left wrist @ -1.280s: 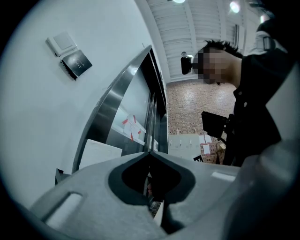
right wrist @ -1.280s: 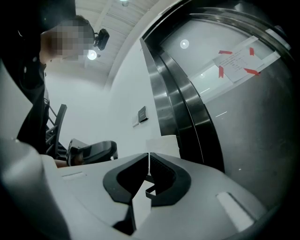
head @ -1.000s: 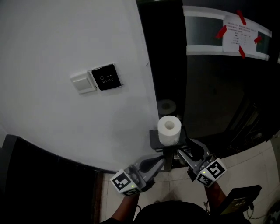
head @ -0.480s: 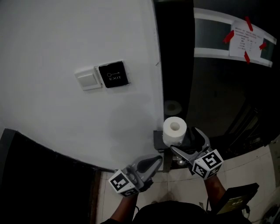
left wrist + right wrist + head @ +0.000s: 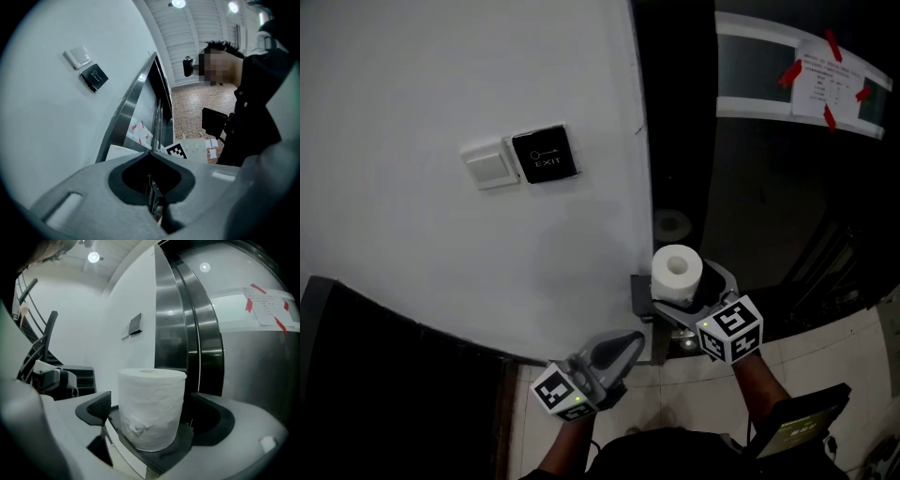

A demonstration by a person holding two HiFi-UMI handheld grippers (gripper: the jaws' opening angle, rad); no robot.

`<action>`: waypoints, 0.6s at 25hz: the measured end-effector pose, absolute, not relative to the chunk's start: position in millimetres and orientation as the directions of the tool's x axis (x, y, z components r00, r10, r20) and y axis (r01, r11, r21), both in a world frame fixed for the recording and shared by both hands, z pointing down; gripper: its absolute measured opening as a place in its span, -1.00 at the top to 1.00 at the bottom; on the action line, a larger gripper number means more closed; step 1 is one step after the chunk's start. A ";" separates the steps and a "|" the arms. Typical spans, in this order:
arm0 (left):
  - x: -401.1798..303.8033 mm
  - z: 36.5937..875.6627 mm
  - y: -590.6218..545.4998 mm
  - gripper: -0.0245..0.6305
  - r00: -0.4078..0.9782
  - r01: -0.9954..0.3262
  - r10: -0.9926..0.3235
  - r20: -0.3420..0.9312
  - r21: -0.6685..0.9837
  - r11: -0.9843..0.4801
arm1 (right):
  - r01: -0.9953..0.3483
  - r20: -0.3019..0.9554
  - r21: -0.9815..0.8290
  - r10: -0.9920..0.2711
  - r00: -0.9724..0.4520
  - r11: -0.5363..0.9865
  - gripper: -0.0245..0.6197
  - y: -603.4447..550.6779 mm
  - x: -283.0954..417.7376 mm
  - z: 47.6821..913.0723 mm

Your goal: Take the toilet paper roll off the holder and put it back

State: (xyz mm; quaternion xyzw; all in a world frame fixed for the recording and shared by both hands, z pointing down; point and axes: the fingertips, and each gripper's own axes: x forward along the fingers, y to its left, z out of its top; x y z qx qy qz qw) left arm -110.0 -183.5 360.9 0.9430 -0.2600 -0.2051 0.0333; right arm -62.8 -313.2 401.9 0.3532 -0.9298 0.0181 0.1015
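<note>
A white toilet paper roll (image 5: 677,272) (image 5: 151,408) stands upright on a dark holder plate (image 5: 639,295) (image 5: 164,453) beside the wall's corner. My right gripper (image 5: 686,289) (image 5: 152,417) has just been opening its jaws. It is open, with the roll between its two fingers and a gap showing on each side. My left gripper (image 5: 636,339) (image 5: 151,152) is lower left of the holder, shut with nothing in it, and its tips point up towards the wall.
The white wall carries a light switch (image 5: 487,167) and a black EXIT button (image 5: 544,155). A dark metal door frame (image 5: 675,112) rises behind the roll, and a notice taped in red (image 5: 830,80) hangs to its right. A person in dark clothes (image 5: 262,93) stands nearby.
My right gripper has moved forward to the roll and its jaws have spread to either side of it. The left gripper has stayed low beside the holder, shut.
</note>
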 end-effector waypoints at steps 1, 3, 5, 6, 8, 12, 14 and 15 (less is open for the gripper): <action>-111.8 361.8 -183.5 0.93 0.779 -0.479 -0.507 -0.369 0.170 -0.861 | -0.664 0.219 0.049 -0.657 -0.721 0.746 -0.67 -314.9 -64.4 404.4; -114.8 362.0 -183.2 0.93 0.776 -0.483 -0.511 -0.371 0.172 -0.858 | -0.679 0.236 0.060 -0.672 -0.702 0.731 -0.67 -318.8 -65.7 406.7; -116.5 361.3 -181.9 0.93 0.771 -0.485 -0.514 -0.376 0.176 -0.857 | -0.698 0.233 0.059 -0.689 -0.686 0.714 -0.67 -322.3 -64.6 405.8; -117.1 360.3 -181.0 0.93 0.768 -0.485 -0.515 -0.381 0.179 -0.856 | -0.704 0.231 0.058 -0.695 -0.681 0.708 -0.67 -323.2 -63.9 405.4; -118.7 360.3 -180.0 0.93 0.763 -0.489 -0.521 -0.383 0.185 -0.853 | -0.713 0.227 0.060 -0.705 -0.672 0.699 -0.67 -324.7 -63.1 404.7; -121.2 376.9 -181.2 0.93 0.774 -0.517 -0.545 -0.323 0.175 -0.838 | -0.723 0.228 0.092 -0.721 -0.654 0.685 -0.67 -327.9 -64.1 405.3; -120.2 369.7 -180.1 0.93 0.767 -0.507 -0.540 -0.347 0.189 -0.841 | -0.719 0.229 0.117 -0.723 -0.652 0.685 -0.67 -328.2 -65.3 406.5; -119.7 366.1 -179.4 0.93 0.763 -0.502 -0.537 -0.359 0.193 -0.843 | -0.717 0.227 0.128 -0.724 -0.651 0.685 -0.67 -328.1 -65.5 406.6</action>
